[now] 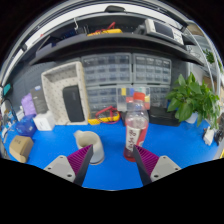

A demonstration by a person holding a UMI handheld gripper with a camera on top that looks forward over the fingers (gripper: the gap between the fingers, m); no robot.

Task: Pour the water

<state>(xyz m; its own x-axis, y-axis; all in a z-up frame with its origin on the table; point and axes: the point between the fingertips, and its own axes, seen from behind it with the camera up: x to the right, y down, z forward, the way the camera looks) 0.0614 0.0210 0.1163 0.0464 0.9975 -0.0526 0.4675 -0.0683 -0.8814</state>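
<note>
A clear plastic water bottle [135, 128] with a red label and red-tinted lower part stands upright on the blue table [112, 172], just ahead of my right finger [147, 162]. A beige cup [88, 146] stands just ahead of my left finger [80, 160]. My gripper [113, 160] is open, its magenta pads spread wide with only bare blue table between them. Neither finger presses on the bottle or the cup.
A green potted plant [194, 100] stands at the right. A white appliance [66, 95] sits at the back left, with drawer cabinets [130, 72] and a shelf behind. Small items [22, 125] crowd the left edge, and a white object [209, 134] lies beside the plant.
</note>
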